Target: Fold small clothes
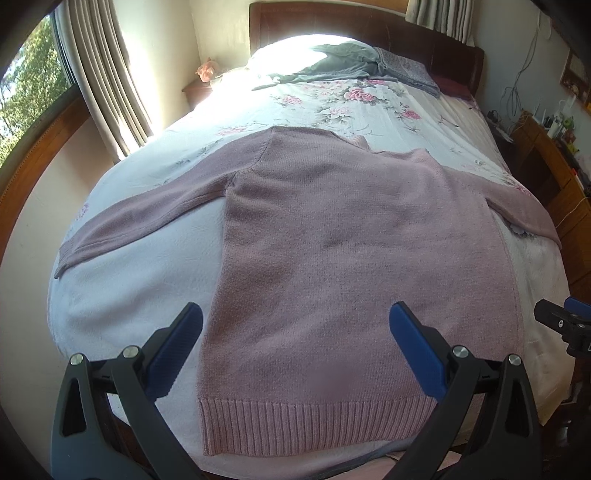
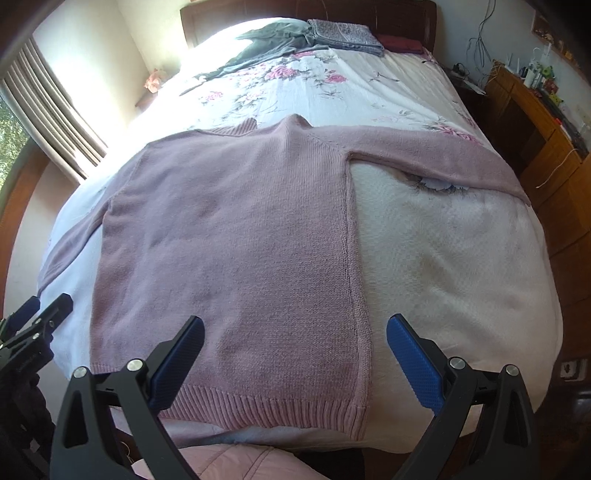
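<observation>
A pink knitted sweater lies flat on the bed, both sleeves spread out sideways and its ribbed hem at the near edge. My left gripper hovers open over the hem's left half, with nothing between its blue pads. My right gripper hovers open above the sweater's right side seam, also holding nothing. Each gripper shows at the edge of the other's view: the right gripper and the left gripper.
The bed carries a white fleece blanket and a floral cover. Grey clothes and folded fabric lie by the dark headboard. A wooden cabinet stands to the right, a curtained window to the left.
</observation>
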`<move>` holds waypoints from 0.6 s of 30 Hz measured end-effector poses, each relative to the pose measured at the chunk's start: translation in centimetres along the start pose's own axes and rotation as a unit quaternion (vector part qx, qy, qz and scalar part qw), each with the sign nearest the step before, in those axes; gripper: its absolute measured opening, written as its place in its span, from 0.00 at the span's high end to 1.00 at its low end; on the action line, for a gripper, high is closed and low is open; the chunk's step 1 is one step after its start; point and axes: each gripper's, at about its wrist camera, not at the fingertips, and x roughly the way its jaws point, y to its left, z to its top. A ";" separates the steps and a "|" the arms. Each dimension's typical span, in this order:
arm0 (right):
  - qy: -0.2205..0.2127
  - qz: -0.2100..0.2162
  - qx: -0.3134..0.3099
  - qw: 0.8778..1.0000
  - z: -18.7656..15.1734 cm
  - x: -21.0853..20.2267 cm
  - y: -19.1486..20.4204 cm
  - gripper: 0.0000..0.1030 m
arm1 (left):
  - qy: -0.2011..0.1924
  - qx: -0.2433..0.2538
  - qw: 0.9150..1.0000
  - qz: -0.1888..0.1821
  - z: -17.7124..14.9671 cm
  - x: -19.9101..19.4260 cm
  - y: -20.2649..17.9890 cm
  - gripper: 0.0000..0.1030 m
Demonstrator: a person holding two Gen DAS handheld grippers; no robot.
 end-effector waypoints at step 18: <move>0.063 -0.037 0.253 0.965 13.4 13.7 -37.8 0.10 | -0.008 -0.012 1.000 -0.005 7.6 6.2 -12.7 0.03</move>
